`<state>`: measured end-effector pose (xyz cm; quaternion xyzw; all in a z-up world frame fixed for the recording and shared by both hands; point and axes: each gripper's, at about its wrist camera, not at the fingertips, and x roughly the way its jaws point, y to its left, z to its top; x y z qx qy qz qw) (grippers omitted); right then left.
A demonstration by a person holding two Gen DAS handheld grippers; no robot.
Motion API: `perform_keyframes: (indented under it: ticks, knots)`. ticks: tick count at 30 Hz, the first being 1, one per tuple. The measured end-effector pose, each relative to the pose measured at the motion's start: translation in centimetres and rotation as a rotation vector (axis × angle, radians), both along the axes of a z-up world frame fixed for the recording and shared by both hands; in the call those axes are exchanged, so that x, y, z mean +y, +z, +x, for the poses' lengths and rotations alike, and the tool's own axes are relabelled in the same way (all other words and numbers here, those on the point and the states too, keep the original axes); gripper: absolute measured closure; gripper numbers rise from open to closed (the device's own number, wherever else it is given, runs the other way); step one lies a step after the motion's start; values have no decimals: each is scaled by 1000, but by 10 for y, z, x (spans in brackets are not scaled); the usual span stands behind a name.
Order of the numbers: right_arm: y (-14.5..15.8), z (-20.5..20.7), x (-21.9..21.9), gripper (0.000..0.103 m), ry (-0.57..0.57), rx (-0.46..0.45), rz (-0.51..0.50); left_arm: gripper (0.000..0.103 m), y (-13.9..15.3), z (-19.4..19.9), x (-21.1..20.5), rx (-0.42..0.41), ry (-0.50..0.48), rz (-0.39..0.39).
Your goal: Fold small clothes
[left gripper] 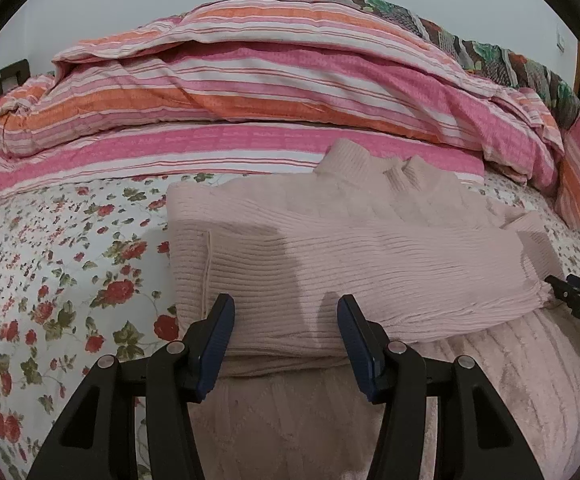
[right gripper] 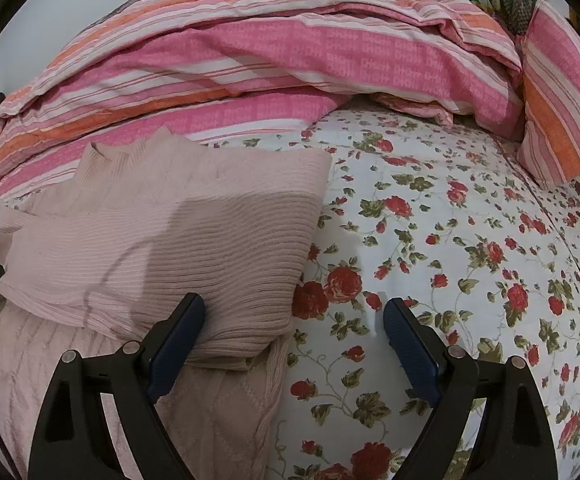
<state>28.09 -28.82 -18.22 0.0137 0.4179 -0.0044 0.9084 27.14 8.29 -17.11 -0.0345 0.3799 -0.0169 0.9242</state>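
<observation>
Floral cotton covers the bed [left gripper: 49, 264] beneath us, white with red roses and green leaves, and it fills most of both wrist views. Behind it we see a heaped duvet [left gripper: 249, 92] in pink, orange and white stripes, bunched along the far side, with a darker patchwork quilt [left gripper: 470, 36] showing above it.

Next in size is the pink ribbed sweater [left gripper: 350, 240], lying on the bed near us, its collar pointing toward the duvet. Both sleeves are folded across its body, and the lower cable-knit part spreads toward the cameras.

Our left tool [left gripper: 285, 328] hovers over the folded sleeve layer with its blue-padded fingers [left gripper: 217, 332] spread wide and nothing between them. Our right tool [right gripper: 294, 328] is likewise released: its left finger [right gripper: 181, 328] rests against the sweater's right edge, while the other finger sits over the bare floral sheet. In the left view we also catch the tip of the right tool at the sweater's far right edge.
</observation>
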Motion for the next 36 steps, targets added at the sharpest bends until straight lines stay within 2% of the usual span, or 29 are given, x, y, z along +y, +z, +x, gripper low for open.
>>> perform_keyframes:
  ticks: [8, 10, 14, 17, 20, 22, 25, 26, 27, 29, 32, 36]
  knots:
    - [10, -22, -1, 13, -6, 14, 16, 48, 2, -13, 5, -20, -52, -49]
    - [9, -38, 0, 14, 9, 28, 8, 47, 3, -16, 7, -21, -62, -67]
    - [13, -79, 5, 17, 66, -6, -25, 44, 2, -22, 10, -18, -85, -110]
    - [18, -106, 3, 18, 100, -23, 18, 44, 0, -29, 12, -11, -98, -152]
    - [18, -128, 3, 19, 135, -29, 103, 44, -4, -38, 15, -3, -101, -179]
    - [14, -142, 8, 22, 173, -35, 144, 44, -2, -51, 21, -35, -84, -185]
    - [9, -160, 18, 32, 182, -50, 111, 44, -3, -69, 33, -49, -55, -204]
    - [8, -166, 21, 39, 190, -49, 109, 44, -6, -77, 37, -36, -47, -216]
    - [7, -171, 23, 51, 206, -41, 111, 44, -8, -84, 40, -29, -41, -222]
    - [3, -183, 26, 64, 249, -12, 135, 44, -10, -96, 42, -11, -39, -209]
    - [1, -197, 23, 64, 241, -8, 157, 44, -7, -125, 42, -11, -72, -214]
    - [-2, -217, 12, 64, 224, 13, 235, 43, -10, -166, 42, 23, -119, -275]
